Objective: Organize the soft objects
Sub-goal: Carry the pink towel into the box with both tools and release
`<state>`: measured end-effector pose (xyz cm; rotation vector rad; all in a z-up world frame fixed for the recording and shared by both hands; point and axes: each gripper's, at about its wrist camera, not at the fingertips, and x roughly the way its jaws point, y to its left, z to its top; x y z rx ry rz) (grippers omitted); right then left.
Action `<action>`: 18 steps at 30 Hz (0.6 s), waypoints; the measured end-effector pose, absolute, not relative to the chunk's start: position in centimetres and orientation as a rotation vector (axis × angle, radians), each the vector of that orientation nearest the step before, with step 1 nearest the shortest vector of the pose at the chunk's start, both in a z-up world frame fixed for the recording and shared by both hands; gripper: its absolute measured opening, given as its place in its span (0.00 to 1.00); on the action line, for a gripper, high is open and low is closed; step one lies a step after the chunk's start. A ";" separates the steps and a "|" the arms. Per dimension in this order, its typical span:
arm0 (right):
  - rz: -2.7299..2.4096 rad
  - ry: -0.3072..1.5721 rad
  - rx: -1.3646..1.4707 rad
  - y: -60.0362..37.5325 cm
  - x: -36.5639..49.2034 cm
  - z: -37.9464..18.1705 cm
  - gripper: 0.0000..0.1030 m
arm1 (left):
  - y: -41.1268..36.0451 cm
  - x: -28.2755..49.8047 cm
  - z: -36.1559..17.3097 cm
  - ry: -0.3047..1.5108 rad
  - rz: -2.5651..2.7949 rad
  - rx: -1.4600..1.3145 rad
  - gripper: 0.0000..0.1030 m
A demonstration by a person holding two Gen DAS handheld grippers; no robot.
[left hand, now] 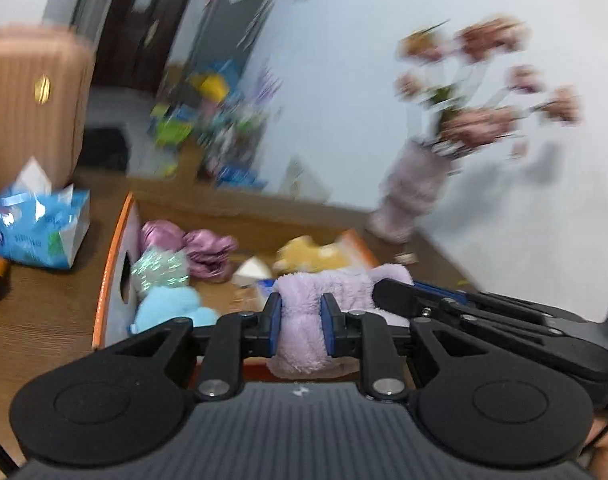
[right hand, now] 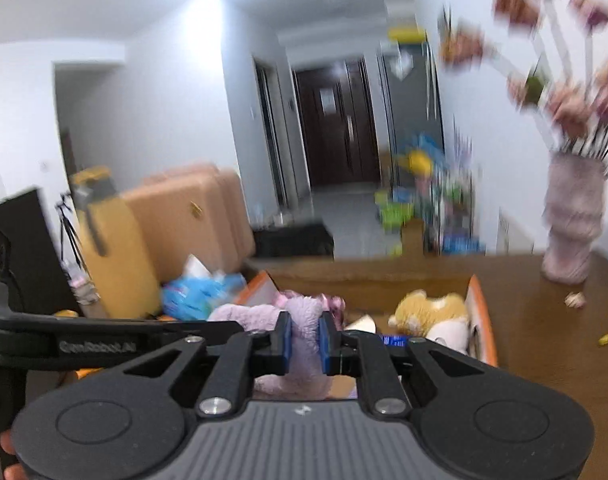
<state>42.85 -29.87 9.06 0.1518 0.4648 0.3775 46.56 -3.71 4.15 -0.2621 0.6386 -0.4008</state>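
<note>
Both the left gripper [left hand: 301, 320] and the right gripper [right hand: 306, 338] clamp the lilac plush [left hand: 304, 332] above the box [left hand: 103, 280]; the left gripper's side reads "GenRobot.AI".

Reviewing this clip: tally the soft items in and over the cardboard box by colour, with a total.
Lilac plush, gripped by both grippers: 1
Pink satin cloth bundles: 2
Yellow plush toy: 1
Light blue plush: 1
Iridescent sequin piece: 1
Total: 6 soft items visible; others may lie hidden beneath.
</note>
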 end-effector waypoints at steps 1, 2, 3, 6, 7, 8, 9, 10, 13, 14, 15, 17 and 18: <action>0.379 0.511 0.163 -29.7 45.1 8.2 0.13 | -3.9 48.5 3.1 0.678 -0.376 -0.256 0.20; 0.375 0.550 0.184 -29.7 47.0 7.2 0.13 | -4.1 49.9 2.2 0.709 -0.363 -0.249 0.20; 0.370 0.586 0.200 -29.6 48.4 6.2 0.13 | -4.3 51.0 1.2 0.726 -0.356 -0.227 0.20; 0.353 0.691 0.221 -29.2 51.5 3.0 0.13 | -4.8 53.2 -1.6 0.784 -0.333 -0.181 0.20; 0.350 0.719 0.205 -28.8 51.9 2.1 0.13 | -4.8 53.7 -2.7 0.809 -0.328 -0.173 0.20; 0.353 0.745 0.190 -28.5 52.5 1.3 0.13 | -4.9 53.9 -3.5 0.825 -0.327 -0.160 0.20; 0.352 0.762 0.175 -28.0 52.5 0.6 0.13 | -4.8 54.1 -4.3 0.834 -0.330 -0.143 0.20; 0.342 0.780 0.147 -27.6 52.7 0.0 0.14 | -4.7 54.2 -4.9 0.834 -0.331 -0.124 0.20; 0.326 0.782 0.122 -27.2 52.8 -1.1 0.15 | -4.7 54.0 -5.4 0.818 -0.330 -0.107 0.22; 0.325 0.784 0.126 -27.3 52.9 -0.9 0.16 | -4.8 54.0 -5.4 0.822 -0.327 -0.105 0.22; 0.324 0.786 0.126 -27.4 52.9 -0.8 0.18 | -4.9 54.0 -5.3 0.824 -0.325 -0.100 0.24; 0.316 0.777 0.117 -27.4 52.7 -0.3 0.20 | -4.9 53.9 -5.2 0.816 -0.315 -0.096 0.27; 0.311 0.769 0.108 -27.5 52.5 0.2 0.22 | -4.9 53.7 -5.0 0.809 -0.319 -0.096 0.29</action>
